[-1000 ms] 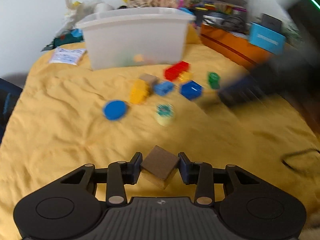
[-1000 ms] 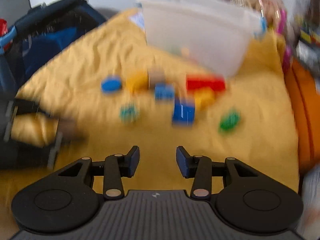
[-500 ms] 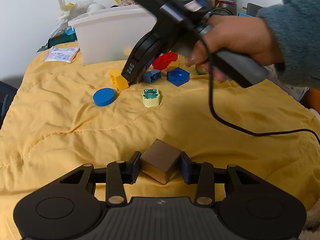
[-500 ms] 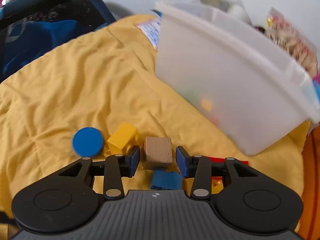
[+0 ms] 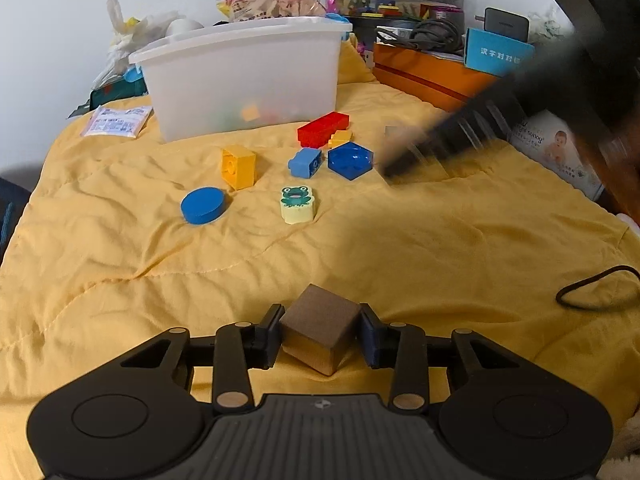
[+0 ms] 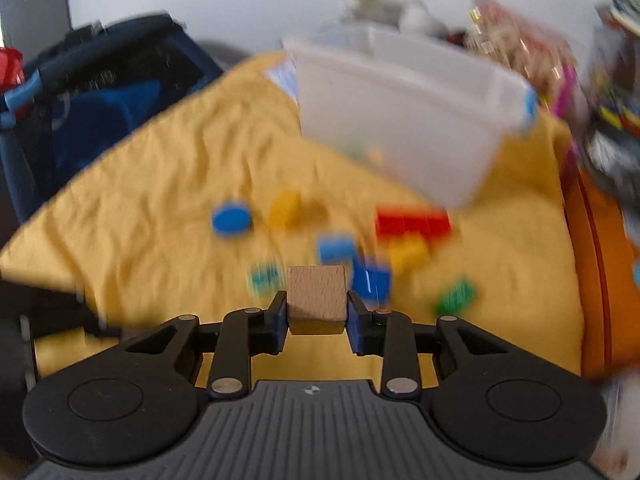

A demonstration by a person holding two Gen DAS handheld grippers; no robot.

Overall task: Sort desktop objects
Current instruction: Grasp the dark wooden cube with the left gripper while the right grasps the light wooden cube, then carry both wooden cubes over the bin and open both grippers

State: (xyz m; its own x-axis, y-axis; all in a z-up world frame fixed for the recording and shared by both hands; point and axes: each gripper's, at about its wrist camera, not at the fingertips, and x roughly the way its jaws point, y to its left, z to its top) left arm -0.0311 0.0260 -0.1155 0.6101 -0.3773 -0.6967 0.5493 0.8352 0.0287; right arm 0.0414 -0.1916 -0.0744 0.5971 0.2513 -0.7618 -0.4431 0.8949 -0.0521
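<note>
Both tongs carry a wooden cube. The left tongs point(image 5: 320, 336) are clamped on a dark cube point(image 5: 318, 328) turned corner-on, low over the yellow bedspread point(image 5: 120, 280). The right tongs point(image 6: 317, 312) have just been closing and now pinch a pale cube point(image 6: 317, 298) square between the pads. From the right tongs the white bin point(image 6: 400, 128) lies at about one o'clock, beyond the scattered bricks; from the left it sits at eleven o'clock, farther off. The right hand looks nearer the bin, so its cube likely goes first.
</note>
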